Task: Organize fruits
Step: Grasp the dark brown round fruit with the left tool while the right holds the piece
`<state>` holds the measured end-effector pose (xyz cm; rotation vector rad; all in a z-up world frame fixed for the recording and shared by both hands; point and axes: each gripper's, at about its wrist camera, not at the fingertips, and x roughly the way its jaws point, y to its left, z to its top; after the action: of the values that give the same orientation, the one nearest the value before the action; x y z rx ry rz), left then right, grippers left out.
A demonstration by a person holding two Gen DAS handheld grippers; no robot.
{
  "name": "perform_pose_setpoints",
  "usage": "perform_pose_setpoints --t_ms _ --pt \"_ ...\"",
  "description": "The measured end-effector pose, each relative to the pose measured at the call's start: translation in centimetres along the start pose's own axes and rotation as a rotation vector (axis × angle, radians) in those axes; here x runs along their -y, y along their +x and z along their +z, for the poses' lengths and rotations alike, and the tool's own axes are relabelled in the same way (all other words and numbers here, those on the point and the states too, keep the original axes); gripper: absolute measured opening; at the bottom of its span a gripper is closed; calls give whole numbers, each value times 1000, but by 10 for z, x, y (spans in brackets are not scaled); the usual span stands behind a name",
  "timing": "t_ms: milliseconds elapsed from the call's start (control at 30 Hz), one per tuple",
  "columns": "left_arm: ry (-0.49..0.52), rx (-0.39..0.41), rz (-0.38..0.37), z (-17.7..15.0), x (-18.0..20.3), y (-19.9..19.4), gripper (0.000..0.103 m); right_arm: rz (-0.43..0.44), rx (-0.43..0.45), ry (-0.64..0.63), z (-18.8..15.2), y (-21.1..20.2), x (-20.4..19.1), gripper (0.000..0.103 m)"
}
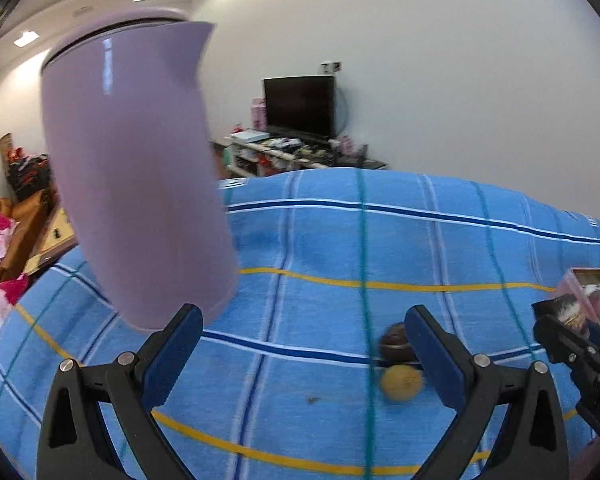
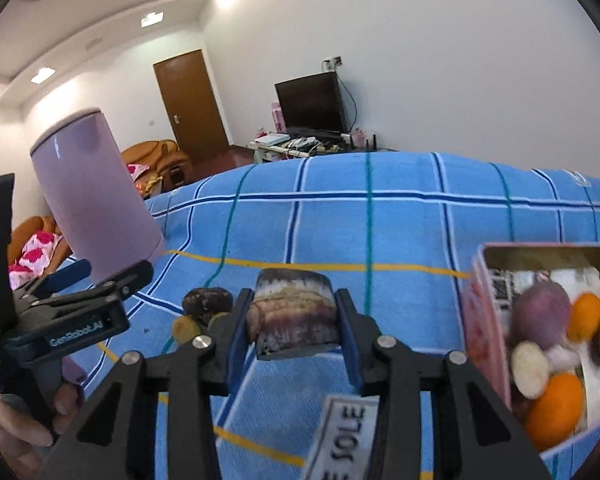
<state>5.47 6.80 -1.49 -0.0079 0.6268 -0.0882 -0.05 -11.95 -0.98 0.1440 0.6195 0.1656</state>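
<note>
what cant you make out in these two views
- Right wrist view: what the packet clamped in the right gripper is; motion blur.
- Right wrist view: pink tin cut off by the frame edge.
- Left wrist view: dark fruit half hidden behind a fingertip.

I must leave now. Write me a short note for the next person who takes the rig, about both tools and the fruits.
Right tool: shut on a brown-and-white block, held above the blue checked cloth.
Left tool: open, empty, near the lilac jug.
Pink tin on the right: already holds oranges and other round fruits.
Left to do: dark brown fruit and yellow fruit lie loose on the cloth. Probably the block goes into the tin next.
</note>
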Motion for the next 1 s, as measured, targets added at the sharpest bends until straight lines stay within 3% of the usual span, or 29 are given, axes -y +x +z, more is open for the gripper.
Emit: perform_pose_setpoints --t_ms 100,167,467,667,733,833,1000 --pt "-5 -30 -66 -1 12 5 102 2 -2 19 -4 -5 3 43" --pt "-3 -53 -51 2 20 9 102 -7 16 9 -3 -9 2 43" --pt "-126 -311 -120 22 34 57 102 -8 40 -7 -1 -11 4 43" --pt "-133 -346 -119 8 39 74 102 13 21 32 -1 -10 17 43" --pt "-76 -336 -87 8 45 73 101 24 8 41 0 -7 17 43" --pt "-45 -334 -77 5 49 70 94 33 1 44 2 -4 16 43" --pt "-27 -308 -64 4 46 64 64 28 -1 37 2 -2 14 43"
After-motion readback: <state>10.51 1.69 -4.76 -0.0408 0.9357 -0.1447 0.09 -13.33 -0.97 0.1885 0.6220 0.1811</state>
